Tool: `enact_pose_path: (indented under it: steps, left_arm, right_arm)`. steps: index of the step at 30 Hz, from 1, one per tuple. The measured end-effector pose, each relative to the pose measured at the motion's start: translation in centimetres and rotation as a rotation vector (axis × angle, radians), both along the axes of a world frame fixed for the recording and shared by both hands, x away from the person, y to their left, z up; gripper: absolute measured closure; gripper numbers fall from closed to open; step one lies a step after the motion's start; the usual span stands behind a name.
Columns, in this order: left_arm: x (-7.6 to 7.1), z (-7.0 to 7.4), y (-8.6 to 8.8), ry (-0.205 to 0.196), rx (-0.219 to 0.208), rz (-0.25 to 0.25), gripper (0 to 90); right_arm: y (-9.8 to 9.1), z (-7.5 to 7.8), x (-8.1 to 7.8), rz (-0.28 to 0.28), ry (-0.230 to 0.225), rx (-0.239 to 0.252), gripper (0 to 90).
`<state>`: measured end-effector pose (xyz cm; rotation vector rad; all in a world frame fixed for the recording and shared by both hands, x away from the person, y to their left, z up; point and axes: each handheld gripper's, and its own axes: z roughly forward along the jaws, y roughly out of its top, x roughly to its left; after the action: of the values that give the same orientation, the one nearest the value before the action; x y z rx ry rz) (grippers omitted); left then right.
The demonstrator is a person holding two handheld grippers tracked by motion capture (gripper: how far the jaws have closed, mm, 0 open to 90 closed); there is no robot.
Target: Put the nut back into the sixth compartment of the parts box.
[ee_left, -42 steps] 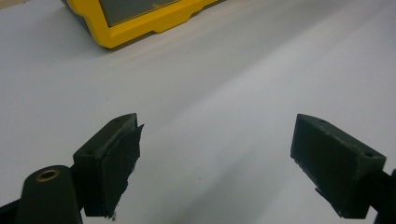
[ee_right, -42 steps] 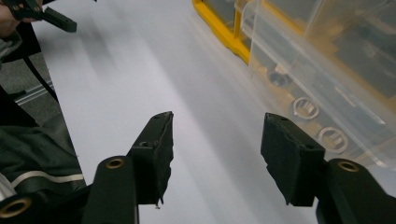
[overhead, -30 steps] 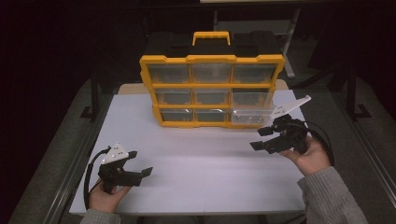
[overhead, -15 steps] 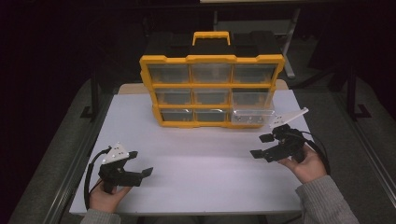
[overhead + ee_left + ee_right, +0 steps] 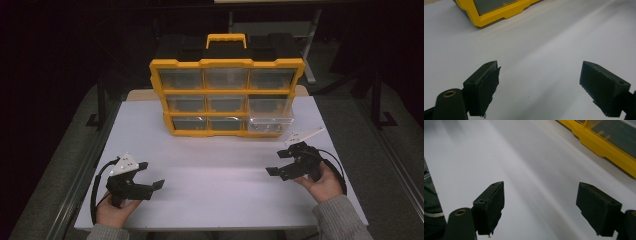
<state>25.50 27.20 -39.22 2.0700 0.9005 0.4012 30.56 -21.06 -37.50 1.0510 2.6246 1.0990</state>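
Right tongs (image 5: 279, 163) dropped toward the worktop (image 5: 220, 165) from beside the organizer's bottom-right drawer (image 5: 270, 124), jaws just been opening, now wide, nothing between them. Left tongs (image 5: 152, 175) wide open, empty, near the front-left corner. Yellow organizer (image 5: 226, 97) stands upright at the back.

Left gripper (image 5: 150, 176) held low in the left hand (image 5: 114, 210), fingers (image 5: 482, 87) spread wide with nothing between them, right gripper (image 5: 281, 162) in the right hand (image 5: 322, 184), fingers (image 5: 489, 207) just opening wide, also holding nothing
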Motion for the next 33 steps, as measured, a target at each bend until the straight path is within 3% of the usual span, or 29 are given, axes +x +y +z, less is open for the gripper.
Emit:
enact_pose_path:
  steps: [13, 33]
  left_arm:
    - [-0.1, 0.1, 0.0, -0.001, -0.011, -0.002, 15.0]
    - [0.0, -0.1, -0.2, 0.007, -0.013, -0.015, 14.5]
  right_arm:
    - [-0.4, -1.6, -0.4, -0.030, -0.026, -0.002, 18.0]
    - [-1.7, -3.7, -1.6, -0.089, -0.026, 0.061, 17.2]
